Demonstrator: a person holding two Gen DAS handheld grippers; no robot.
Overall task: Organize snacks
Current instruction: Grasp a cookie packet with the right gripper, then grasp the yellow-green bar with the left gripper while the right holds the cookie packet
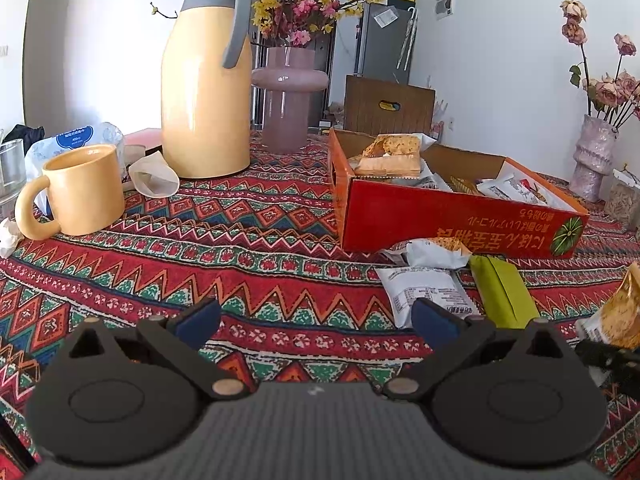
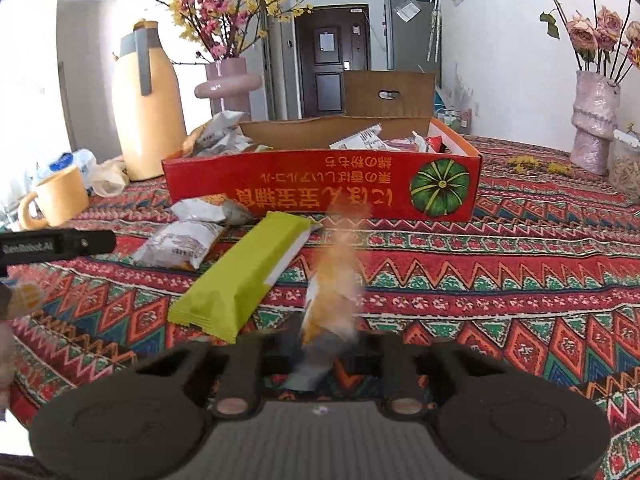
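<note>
Right tool [image 2: 324,344]: closed on an orange snack packet [image 2: 334,292], blurred, held above the surface [image 2: 520,272] before the red box [image 2: 320,184]. Left tool [image 1: 316,320]: jaws wide apart, empty. Green packet [image 2: 244,276] and white packets [image 2: 180,244] lie beside the box.

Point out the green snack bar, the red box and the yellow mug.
green snack bar [image 2: 244,276], right wrist view, middle of wrapper.
red box [image 2: 320,188], right wrist view, front wall.
yellow mug [image 1: 86,192], left wrist view, its side.
</note>
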